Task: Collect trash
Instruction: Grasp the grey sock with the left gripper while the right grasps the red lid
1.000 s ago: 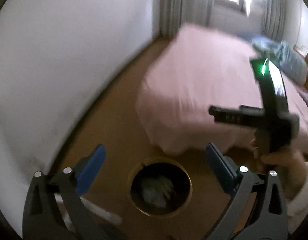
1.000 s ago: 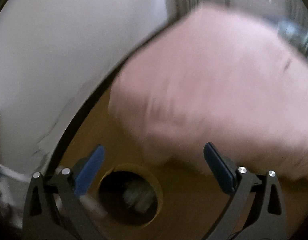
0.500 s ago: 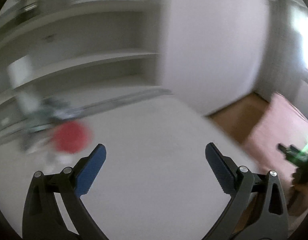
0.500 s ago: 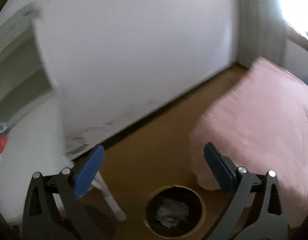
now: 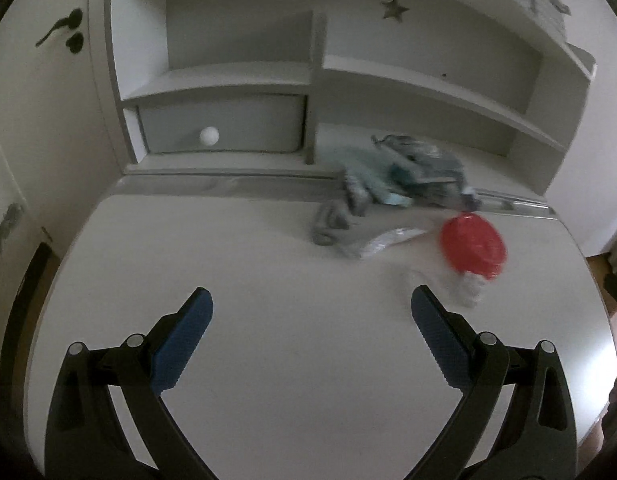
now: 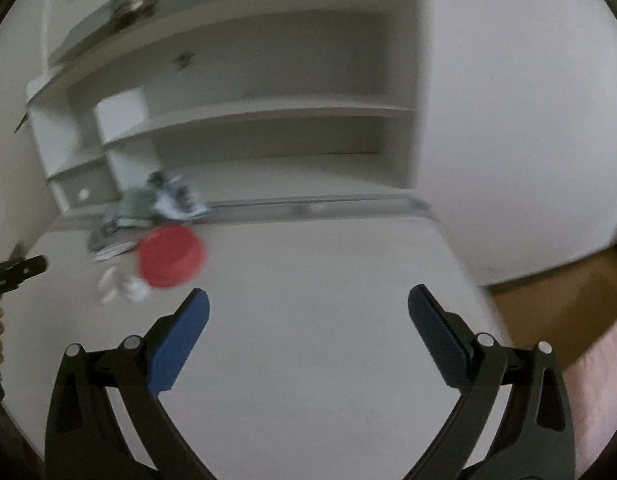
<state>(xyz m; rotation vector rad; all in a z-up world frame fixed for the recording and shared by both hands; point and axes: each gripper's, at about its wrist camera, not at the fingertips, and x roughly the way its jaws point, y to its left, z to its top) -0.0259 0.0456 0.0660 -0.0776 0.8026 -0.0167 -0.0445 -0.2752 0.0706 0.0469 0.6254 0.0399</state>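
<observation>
A white desk (image 5: 268,288) carries a blurred pile of trash at its back: a red round lid (image 5: 473,246) on crumpled clear plastic (image 5: 466,294), a clear wrapper (image 5: 384,240), and grey-green crumpled packaging (image 5: 408,170). My left gripper (image 5: 311,322) is open and empty above the desk, short of the pile. My right gripper (image 6: 308,320) is open and empty; the red lid (image 6: 170,256) and the packaging (image 6: 156,204) lie to its upper left on the desk (image 6: 308,280).
White shelves (image 5: 388,76) and a drawer with a round knob (image 5: 209,135) stand behind the desk. A white wall (image 6: 508,120), brown floor (image 6: 556,304) and pink bed edge (image 6: 604,360) lie right. The other gripper's tip (image 6: 16,270) shows at the left edge.
Both grippers swung up and left from the bin on the floor by the pink bed to the white desk. The bin is out of view. Both stayed open.
</observation>
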